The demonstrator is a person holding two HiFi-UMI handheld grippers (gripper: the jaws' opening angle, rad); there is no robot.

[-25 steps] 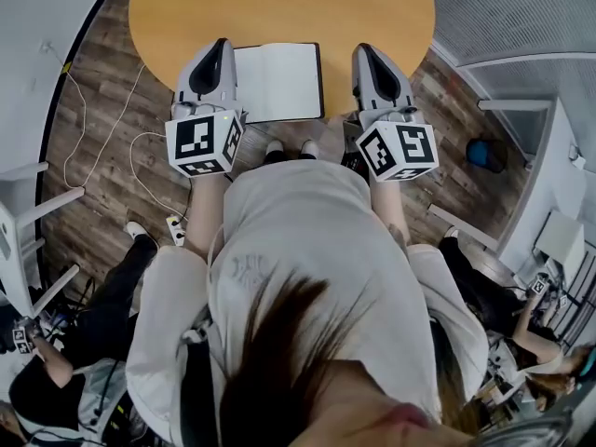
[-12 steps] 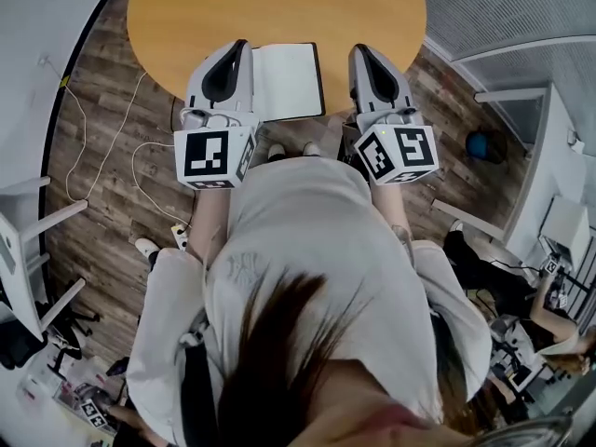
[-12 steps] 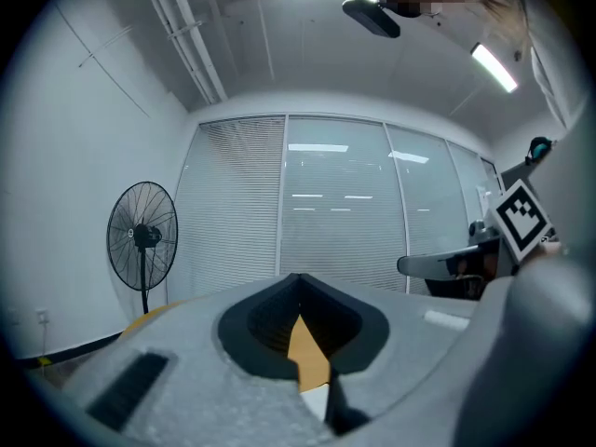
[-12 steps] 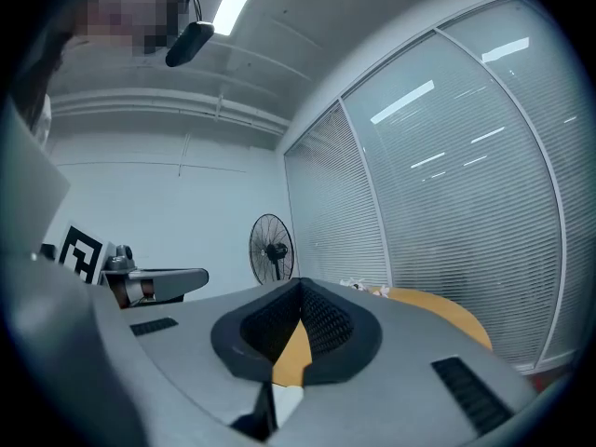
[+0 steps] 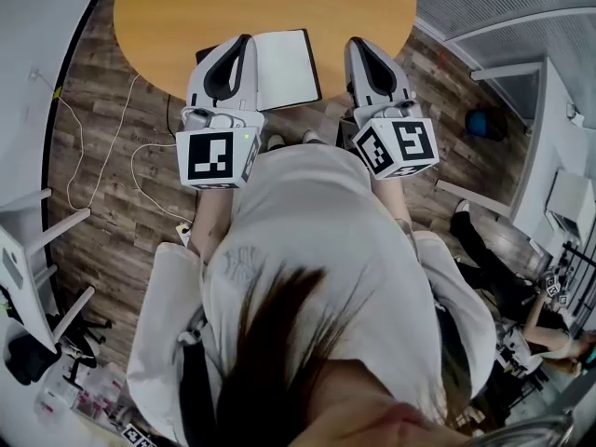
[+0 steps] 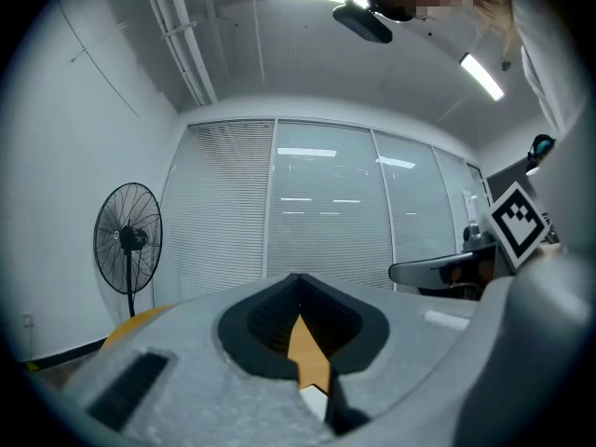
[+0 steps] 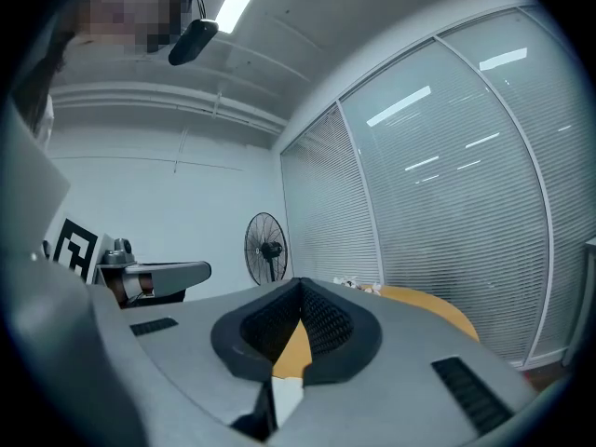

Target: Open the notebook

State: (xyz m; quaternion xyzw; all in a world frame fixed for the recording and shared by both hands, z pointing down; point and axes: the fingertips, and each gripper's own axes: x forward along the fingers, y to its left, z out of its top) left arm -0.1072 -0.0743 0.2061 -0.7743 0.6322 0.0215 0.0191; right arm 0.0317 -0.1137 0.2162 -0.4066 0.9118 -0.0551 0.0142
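The notebook lies on the round orange table near its front edge. It shows a white face with a dark edge along its right side and bottom. My left gripper hovers over the notebook's left edge and hides that part; its jaws are shut with nothing held. My right gripper is just right of the notebook, apart from it, with its jaws also closed and empty. In the left gripper view, the left gripper points level across the room. The right gripper does the same in the right gripper view.
Glass walls with blinds stand beyond the table, with a standing fan beside them. White cables run over the wooden floor at left, near a white chair. Seated people are at lower right.
My left gripper has risen and moved right, from beside the notebook to over its left edge. The right gripper has shifted slightly. Both stay shut.
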